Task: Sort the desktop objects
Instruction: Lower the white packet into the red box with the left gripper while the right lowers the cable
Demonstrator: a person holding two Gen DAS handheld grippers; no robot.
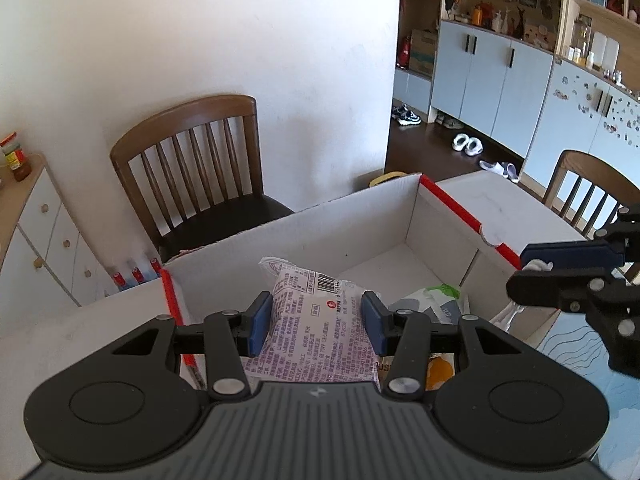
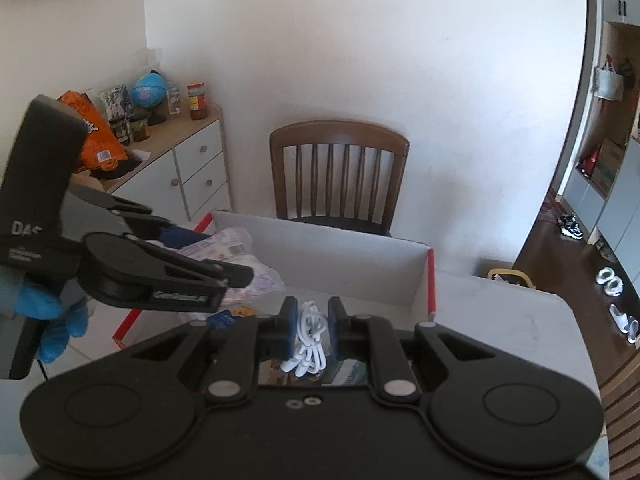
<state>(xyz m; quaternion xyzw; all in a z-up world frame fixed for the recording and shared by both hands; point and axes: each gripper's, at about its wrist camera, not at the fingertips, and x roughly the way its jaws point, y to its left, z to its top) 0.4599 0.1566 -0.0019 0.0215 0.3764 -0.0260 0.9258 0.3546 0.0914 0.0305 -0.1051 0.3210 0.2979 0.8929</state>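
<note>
Left wrist view: the left tongs [image 1: 317,322] clamp a printed snack packet [image 1: 316,312] above the open white box [image 1: 320,232] on the desk [image 1: 492,196]. Right wrist view: the right tongs [image 2: 313,326] pinch a coiled white cable [image 2: 310,340] just over the box's near end.

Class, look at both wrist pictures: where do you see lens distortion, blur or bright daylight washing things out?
Left wrist view: fisheye bends the cabinets at the right; the snack packet in the left gripper is sharp, its print readable. Right wrist view: the doorway edge curves strongly, the left gripper looks soft, and the white cable in the right gripper is pale against the daylit wall.
</note>
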